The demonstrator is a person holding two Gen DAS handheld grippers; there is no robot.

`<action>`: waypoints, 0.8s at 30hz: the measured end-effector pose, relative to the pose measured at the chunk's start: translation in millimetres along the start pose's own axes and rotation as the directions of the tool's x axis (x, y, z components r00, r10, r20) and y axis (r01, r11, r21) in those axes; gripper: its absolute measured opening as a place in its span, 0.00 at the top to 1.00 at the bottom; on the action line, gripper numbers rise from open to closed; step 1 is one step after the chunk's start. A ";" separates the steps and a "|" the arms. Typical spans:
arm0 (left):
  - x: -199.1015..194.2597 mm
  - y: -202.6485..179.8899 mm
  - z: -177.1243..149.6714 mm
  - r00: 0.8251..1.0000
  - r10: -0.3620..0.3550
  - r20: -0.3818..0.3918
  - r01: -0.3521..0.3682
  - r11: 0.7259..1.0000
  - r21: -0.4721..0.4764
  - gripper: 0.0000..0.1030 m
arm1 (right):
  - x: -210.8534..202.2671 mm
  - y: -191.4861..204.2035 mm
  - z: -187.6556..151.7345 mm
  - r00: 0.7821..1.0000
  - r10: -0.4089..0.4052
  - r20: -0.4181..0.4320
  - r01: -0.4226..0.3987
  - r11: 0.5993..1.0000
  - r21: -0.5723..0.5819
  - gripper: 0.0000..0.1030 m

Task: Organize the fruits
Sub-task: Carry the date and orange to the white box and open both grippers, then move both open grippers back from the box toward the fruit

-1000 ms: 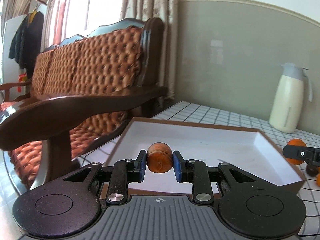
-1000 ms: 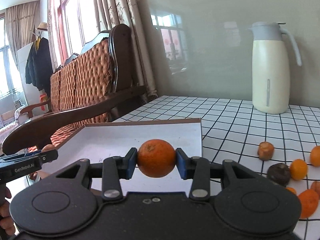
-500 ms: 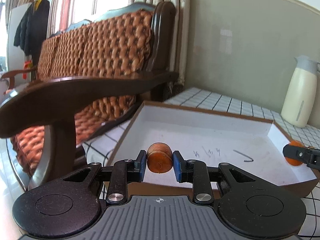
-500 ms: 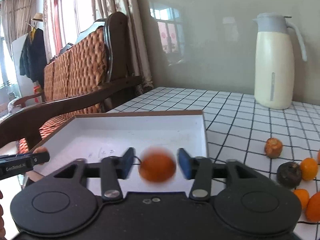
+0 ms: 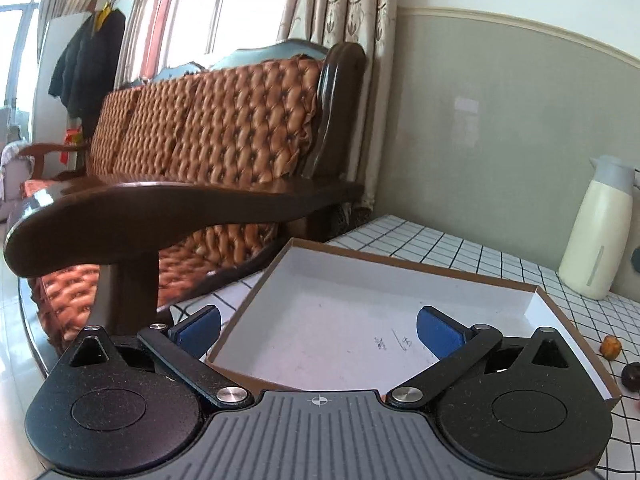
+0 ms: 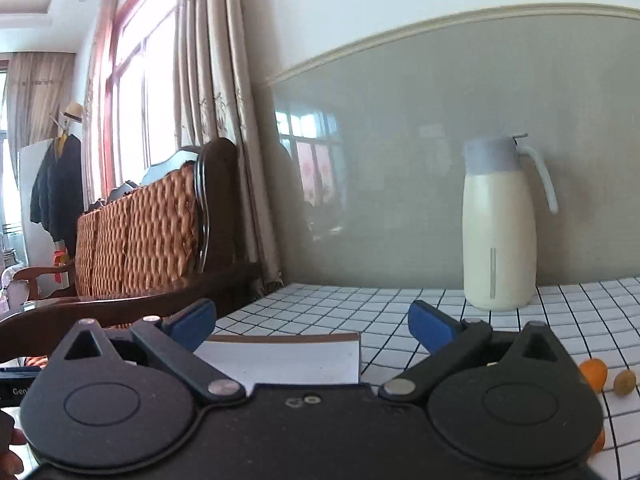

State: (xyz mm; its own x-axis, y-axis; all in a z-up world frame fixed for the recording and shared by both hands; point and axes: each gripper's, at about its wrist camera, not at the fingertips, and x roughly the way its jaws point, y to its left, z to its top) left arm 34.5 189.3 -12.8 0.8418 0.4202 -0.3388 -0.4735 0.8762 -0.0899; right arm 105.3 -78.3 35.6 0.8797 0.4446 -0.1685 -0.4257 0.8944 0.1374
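My left gripper [image 5: 318,330] hangs over the near edge of a white cardboard box [image 5: 420,266] with a brown rim. Its jaws are opening wide and nothing is between them. My right gripper [image 6: 312,326] is at the box [image 6: 280,354] from its right side, jaws opening too, with nothing between the blue pads. No fruit shows on the visible part of the box floor. Loose fruits lie on the checked tablecloth right of the box: a small brown one [image 5: 611,347], a dark one [image 5: 632,376], an orange one [image 6: 594,372] and a tan one [image 6: 625,382].
A cream thermos jug [image 6: 500,224] stands at the back of the table by the grey wall. A wooden sofa [image 5: 224,148] with a brown quilted back runs along the table's left side, its armrest close to the box. A hand [image 6: 12,452] shows at bottom left.
Both grippers opened. The left let go of the small brown fruit and the right let go of the orange; neither fruit is in sight now. The right view has tipped upward.
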 end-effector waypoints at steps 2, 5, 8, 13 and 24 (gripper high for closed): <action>-2.7 -2.5 -0.6 1.000 0.013 0.015 -0.013 1.000 0.020 0.00 | 8.4 -7.0 -6.9 0.997 0.009 -0.081 -0.006 0.999 0.040 0.06; -3.6 -3.5 0.8 1.000 0.011 0.010 -0.011 1.000 0.024 0.00 | 20.4 -20.8 -14.9 0.979 0.040 -0.199 -0.010 0.989 0.147 0.06; -3.3 -4.1 1.2 1.000 0.009 0.001 -0.009 1.000 0.023 0.00 | 4.8 -15.0 -15.0 0.993 -0.005 -0.115 0.018 0.994 0.112 0.06; -4.4 -7.4 0.7 1.000 0.006 -0.002 -0.006 1.000 0.028 0.00 | -1.9 -20.6 -18.8 0.993 0.040 -0.108 -0.024 0.989 0.147 0.06; -16.4 -24.0 0.5 0.999 -0.038 0.026 0.038 0.999 0.004 0.00 | -25.8 -33.8 -23.1 0.985 0.032 -0.168 -0.001 0.984 0.176 0.06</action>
State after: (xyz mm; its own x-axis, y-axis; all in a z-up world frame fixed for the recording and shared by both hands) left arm 32.2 161.5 -4.7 0.8658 0.3924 -0.3105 -0.4399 0.8926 -0.0986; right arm 92.1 -118.9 12.7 0.8176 0.4745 -0.3261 -0.3831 0.8712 0.3070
